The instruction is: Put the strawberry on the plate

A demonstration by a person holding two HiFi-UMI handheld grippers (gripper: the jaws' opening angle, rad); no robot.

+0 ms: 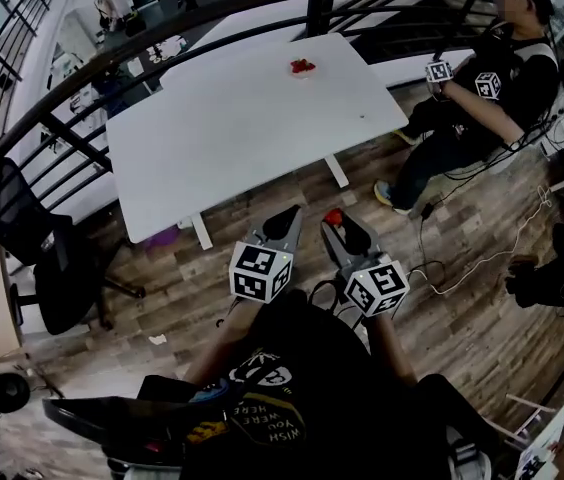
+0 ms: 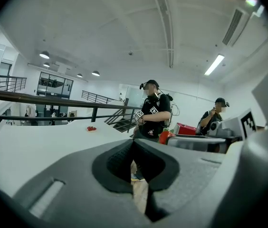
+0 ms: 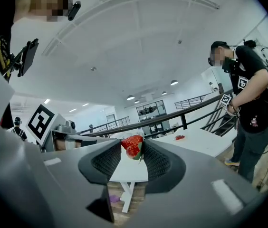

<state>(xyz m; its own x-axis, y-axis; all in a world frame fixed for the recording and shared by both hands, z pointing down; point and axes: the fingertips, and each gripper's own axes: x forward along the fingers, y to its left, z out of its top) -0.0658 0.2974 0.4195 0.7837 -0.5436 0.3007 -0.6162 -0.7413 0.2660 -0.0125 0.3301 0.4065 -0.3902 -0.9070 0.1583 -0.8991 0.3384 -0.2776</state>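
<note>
My right gripper (image 1: 335, 220) is shut on a red strawberry (image 1: 332, 215), held over the wooden floor short of the table. In the right gripper view the strawberry (image 3: 132, 145) sits pinched between the tips of the gripper (image 3: 132, 148). Far off on the white table (image 1: 242, 128) stands a small plate (image 1: 302, 68) with red strawberries on it; it also shows as the plate (image 3: 179, 137) and the plate (image 2: 91, 128). My left gripper (image 1: 288, 214) hangs beside the right one, and its tips (image 2: 133, 143) meet with nothing between them.
A black office chair (image 1: 37, 243) stands left of the table. A dark curved railing (image 1: 162, 36) runs behind it. A person (image 1: 477, 103) with marker cubes sits at the right, with cables (image 1: 482, 258) on the floor nearby. A second person (image 2: 213, 118) stands farther back.
</note>
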